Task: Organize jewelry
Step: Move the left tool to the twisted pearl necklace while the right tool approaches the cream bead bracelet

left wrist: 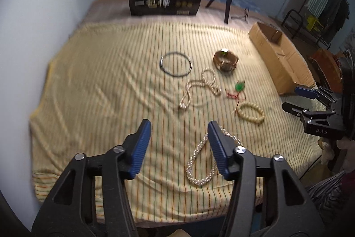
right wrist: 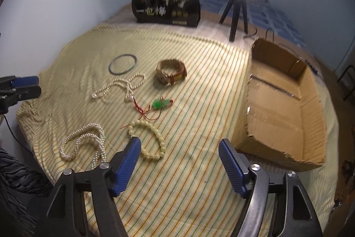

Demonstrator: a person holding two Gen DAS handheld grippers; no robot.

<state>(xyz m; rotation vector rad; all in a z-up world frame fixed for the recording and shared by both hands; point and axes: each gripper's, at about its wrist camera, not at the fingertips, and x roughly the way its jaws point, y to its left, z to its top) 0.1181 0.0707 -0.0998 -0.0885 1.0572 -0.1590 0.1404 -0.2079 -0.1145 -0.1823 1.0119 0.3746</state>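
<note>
Pearls (left wrist: 205,161) lie beside the spread left tool (left wrist: 179,129); right tool (right wrist: 179,143) spread beside bracelet (right wrist: 147,140).

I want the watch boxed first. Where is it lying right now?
In the right wrist view the watch lies on the striped cloth, far side, between the dark bangle and the open cardboard box, beyond the green pendant.
</note>
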